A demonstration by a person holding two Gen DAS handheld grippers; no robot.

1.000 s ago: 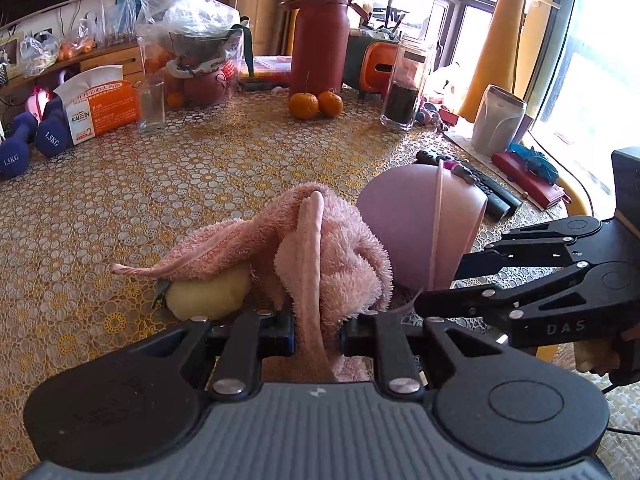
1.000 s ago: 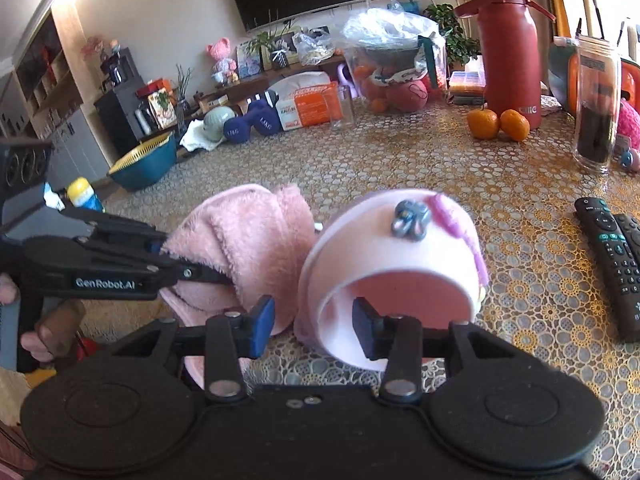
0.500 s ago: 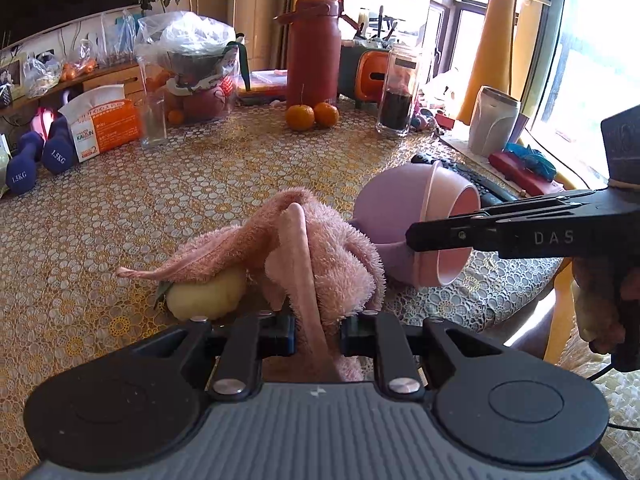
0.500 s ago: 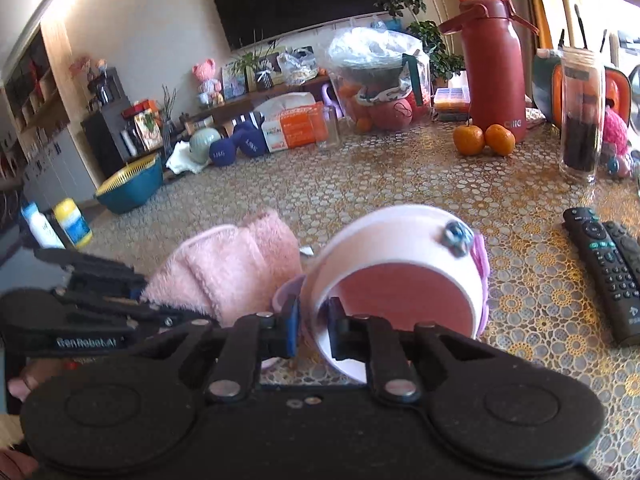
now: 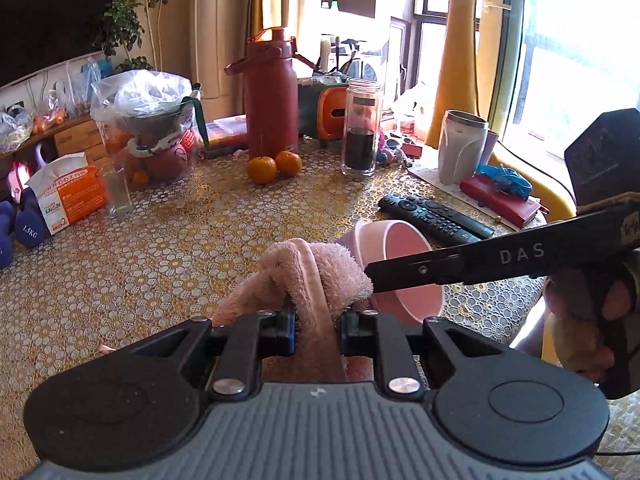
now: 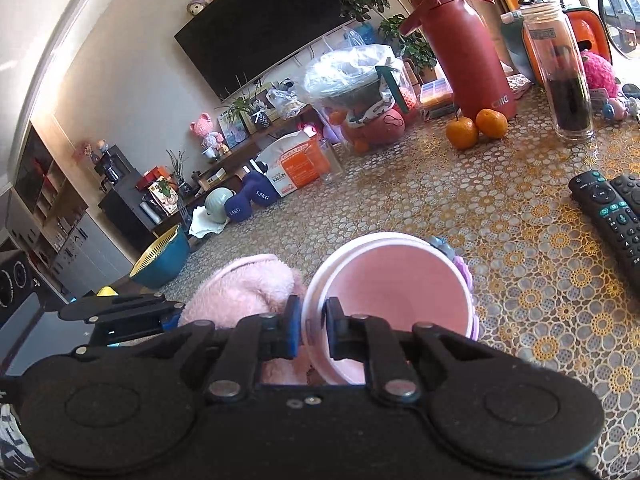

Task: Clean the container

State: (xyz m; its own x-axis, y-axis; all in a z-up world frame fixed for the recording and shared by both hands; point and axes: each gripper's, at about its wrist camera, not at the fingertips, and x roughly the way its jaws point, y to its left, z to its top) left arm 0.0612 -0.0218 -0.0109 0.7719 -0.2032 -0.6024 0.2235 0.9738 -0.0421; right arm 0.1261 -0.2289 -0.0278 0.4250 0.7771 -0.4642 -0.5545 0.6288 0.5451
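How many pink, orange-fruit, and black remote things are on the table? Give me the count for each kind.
Pink towel and pink container: 2
Oranges: 2
Remote controls: 2
Total: 6

Hidden and cut-off parts

The towel [image 5: 316, 280] drops out of sight behind the left claw [image 5: 317, 326]; the right claw [image 6: 313, 330] covers the cup [image 6: 396, 300] rim's near edge. The right-hand remote [image 6: 628, 188] is cut by the frame edge, and the jar [image 6: 566, 76] label is too blurred to read.
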